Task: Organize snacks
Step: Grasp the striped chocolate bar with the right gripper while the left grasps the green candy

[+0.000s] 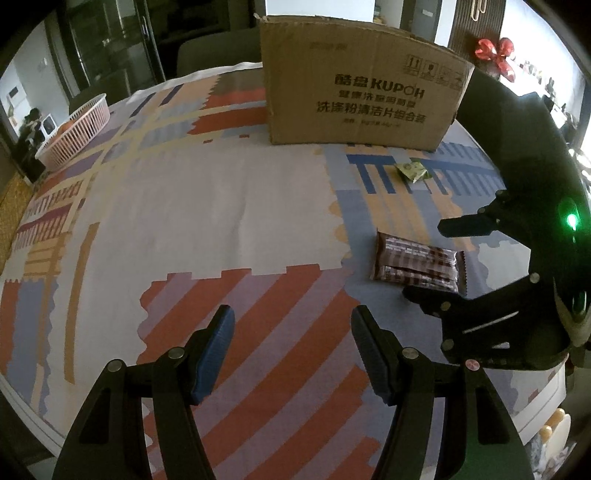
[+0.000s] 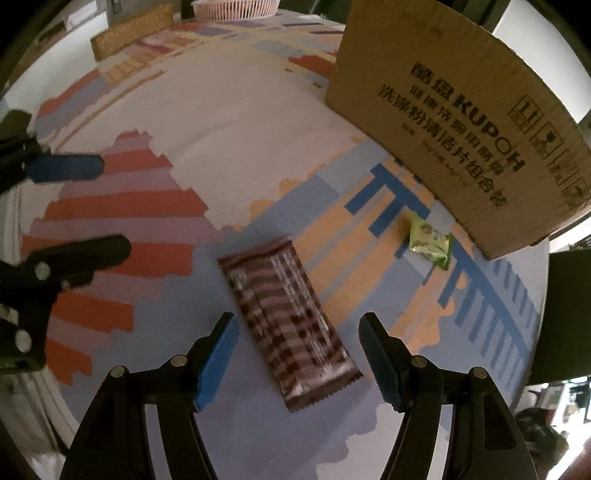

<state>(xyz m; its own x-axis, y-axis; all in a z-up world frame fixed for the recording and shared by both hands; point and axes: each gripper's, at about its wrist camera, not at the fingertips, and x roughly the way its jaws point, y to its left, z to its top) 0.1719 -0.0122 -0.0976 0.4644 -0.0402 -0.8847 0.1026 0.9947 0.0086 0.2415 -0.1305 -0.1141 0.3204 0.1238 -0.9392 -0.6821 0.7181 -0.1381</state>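
A brown striped snack pack (image 2: 280,295) lies flat on the patterned tablecloth. My right gripper (image 2: 298,326) hangs just above it, open, with one finger on each side of the pack's near half and neither pad touching it. In the left wrist view the same pack (image 1: 417,264) shows between the right gripper's fingers (image 1: 465,225). A small green snack packet (image 2: 430,242) lies further back, close to the cardboard box (image 2: 461,129). My left gripper (image 1: 293,328) is open over red stripes of the cloth, with nothing between its blue pads.
The big cardboard box (image 1: 362,85) stands at the back of the round table. A pink slotted basket (image 1: 77,129) sits at the far left edge, with something orange inside. A woven mat (image 2: 129,29) lies near the basket. The table edge curves close on the right.
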